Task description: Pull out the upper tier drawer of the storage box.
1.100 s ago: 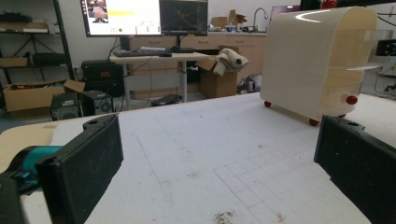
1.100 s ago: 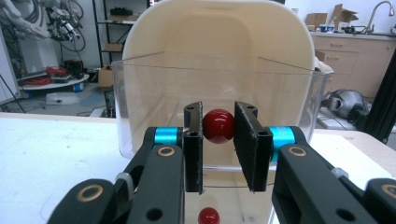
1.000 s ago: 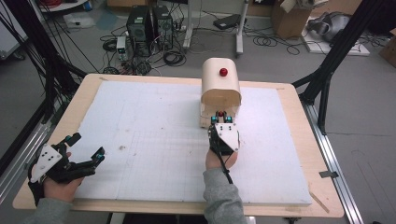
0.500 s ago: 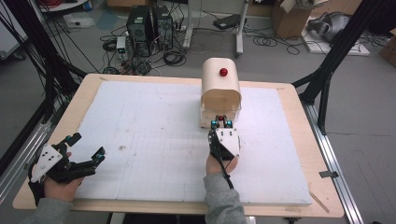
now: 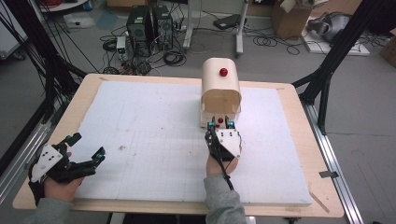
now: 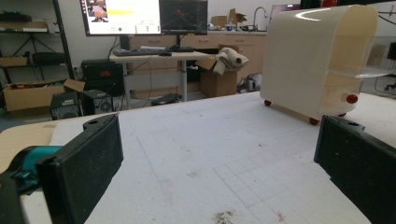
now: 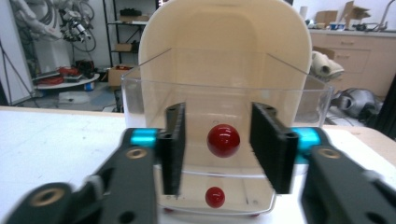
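Right gripper [image 7: 217, 149] sat partly open, jaws bracketing the red knob [image 7: 223, 140] on the clear drawer [image 7: 280, 100] of the cream box [image 5: 220, 91] at 12 o'clock, untouched, so an off-centre close risked slipping off; left gripper [image 5: 88, 161] idle, wide, at 8 o'clock.

The left gripper [image 6: 219, 158] hovers with jaws wide apart, low over the white foam board [image 6: 210, 140], the cream bread box [image 6: 317, 56] beyond its right jaw.
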A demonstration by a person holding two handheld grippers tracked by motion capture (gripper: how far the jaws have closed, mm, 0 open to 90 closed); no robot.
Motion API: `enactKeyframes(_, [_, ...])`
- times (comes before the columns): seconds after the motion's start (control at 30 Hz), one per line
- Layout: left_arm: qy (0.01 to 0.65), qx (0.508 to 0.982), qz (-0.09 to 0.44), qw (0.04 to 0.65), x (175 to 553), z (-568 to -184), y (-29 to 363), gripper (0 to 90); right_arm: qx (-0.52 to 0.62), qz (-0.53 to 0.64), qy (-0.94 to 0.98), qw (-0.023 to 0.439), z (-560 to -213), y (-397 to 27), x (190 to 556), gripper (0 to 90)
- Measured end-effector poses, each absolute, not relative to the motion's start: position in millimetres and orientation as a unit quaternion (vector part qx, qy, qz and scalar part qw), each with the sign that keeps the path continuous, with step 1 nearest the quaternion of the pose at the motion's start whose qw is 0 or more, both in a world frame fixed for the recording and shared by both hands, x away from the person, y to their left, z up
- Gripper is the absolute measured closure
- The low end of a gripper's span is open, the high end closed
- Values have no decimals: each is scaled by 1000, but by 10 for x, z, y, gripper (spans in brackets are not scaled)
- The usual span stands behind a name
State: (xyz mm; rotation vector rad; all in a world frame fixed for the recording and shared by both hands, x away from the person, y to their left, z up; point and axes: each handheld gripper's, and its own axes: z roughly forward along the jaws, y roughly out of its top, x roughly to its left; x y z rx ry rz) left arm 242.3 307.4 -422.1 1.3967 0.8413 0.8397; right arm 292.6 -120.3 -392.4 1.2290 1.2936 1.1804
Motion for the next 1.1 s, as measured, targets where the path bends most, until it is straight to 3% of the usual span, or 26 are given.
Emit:
enactKeyframes(0.07, [364, 604, 363, 609, 2422, -4220, 3072, 17, 508, 486, 533, 472, -3921, -1217, 2926, 442])
enactKeyframes(0.2, [363, 604, 364, 609, 2422, -4219, 3070, 17, 507, 494, 546, 448, -3916, -1251, 2956, 148])
enactKeyframes(0.3, [364, 604, 364, 609, 2421, -4220, 3070, 17, 512, 499, 557, 421, -3927, -1277, 2986, 0])
enactKeyframes(0.7, [361, 603, 363, 612, 2413, -4208, 3070, 17, 487, 504, 583, 411, -3892, -1326, 2952, 0])
enactKeyframes(1.1, [354, 611, 359, 610, 2382, -4207, 3019, 17, 421, 543, 637, 350, -3843, -1875, 2885, 0])
